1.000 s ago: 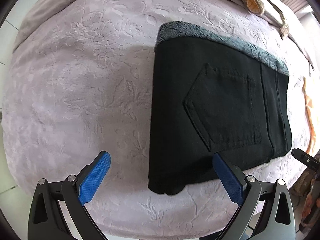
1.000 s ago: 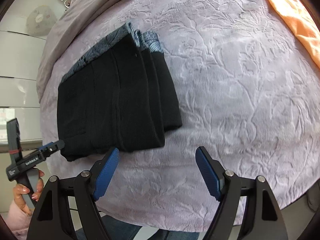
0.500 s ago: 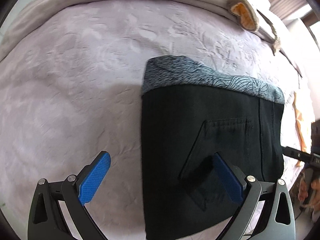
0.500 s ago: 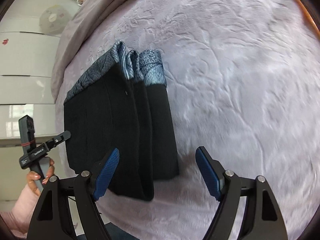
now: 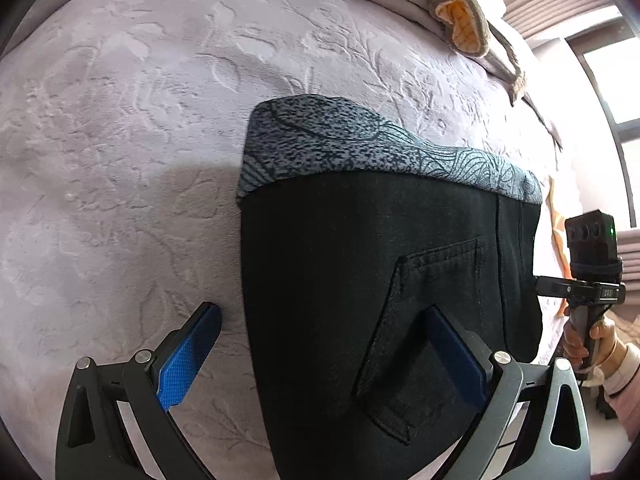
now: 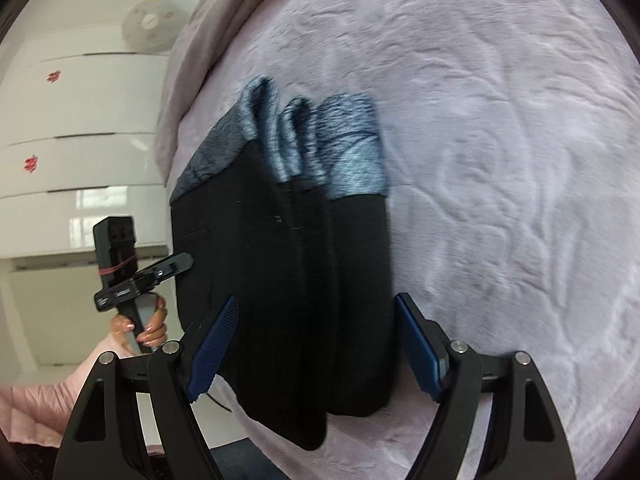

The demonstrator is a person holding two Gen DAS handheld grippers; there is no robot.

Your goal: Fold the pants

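Note:
The black pants (image 5: pixel 360 280) lie folded into a thick stack on the lilac bedspread (image 5: pixel 120 160), with a grey patterned lining strip (image 5: pixel 340 152) along the far edge and a back pocket (image 5: pixel 420 320) on top. My left gripper (image 5: pixel 320 348) is open, its jaws straddling the stack's left edge near the front. In the right wrist view the pants (image 6: pixel 288 260) show several folded layers, and my right gripper (image 6: pixel 316 344) is open, straddling the right part of the stack. Neither holds cloth.
The embossed bedspread (image 6: pixel 500 140) spreads wide to the right. A tan and orange cloth (image 5: pixel 460 20) lies at the far edge of the bed. An orange cloth (image 5: pixel 558 232) lies at the right. White drawers (image 6: pixel 80 120) stand beyond the bed.
Both grippers have moved forward and down over the folded pants, which now fill more of each view. Both stay open.

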